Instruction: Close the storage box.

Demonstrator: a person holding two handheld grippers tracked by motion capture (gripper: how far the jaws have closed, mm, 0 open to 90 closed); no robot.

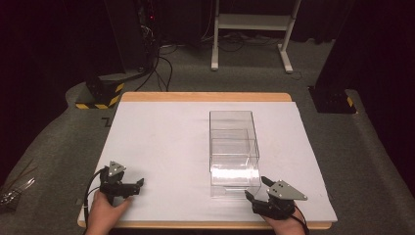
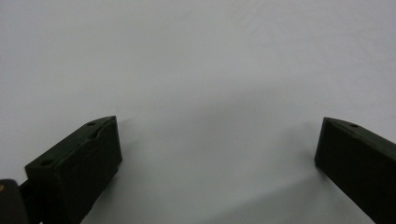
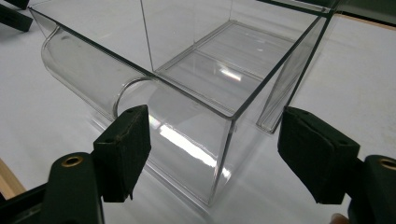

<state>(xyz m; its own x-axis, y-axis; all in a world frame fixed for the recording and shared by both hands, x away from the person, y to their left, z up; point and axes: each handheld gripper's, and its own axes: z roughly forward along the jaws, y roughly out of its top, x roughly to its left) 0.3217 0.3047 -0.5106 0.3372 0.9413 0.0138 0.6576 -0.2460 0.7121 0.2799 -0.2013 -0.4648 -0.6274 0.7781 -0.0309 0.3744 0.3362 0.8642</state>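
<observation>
Since the clear, rectangular plastic drawer box [image 1: 234,152] lies on the white counter [image 1: 156,147] right of centre, its rounded handle end towards us, we judge the step in hand to be a grasp at that near end by the right gripper [image 1: 258,189], which sits just beside the near right corner. Its fingers [image 3: 122,149] stand apart in the right gripper view, straddling that corner without pressing on it, so we would shift left onto the curved lip [image 3: 88,74], square up, and close gently, since thin clear walls flex and slip. The left gripper [image 1: 138,185] rests well apart at the near left, fingers [image 2: 84,158] spread over bare white surface. There is open room left of and beyond the box; the near counter edge [image 1: 195,224] is close, so we would avoid dragging the box nearer.
</observation>
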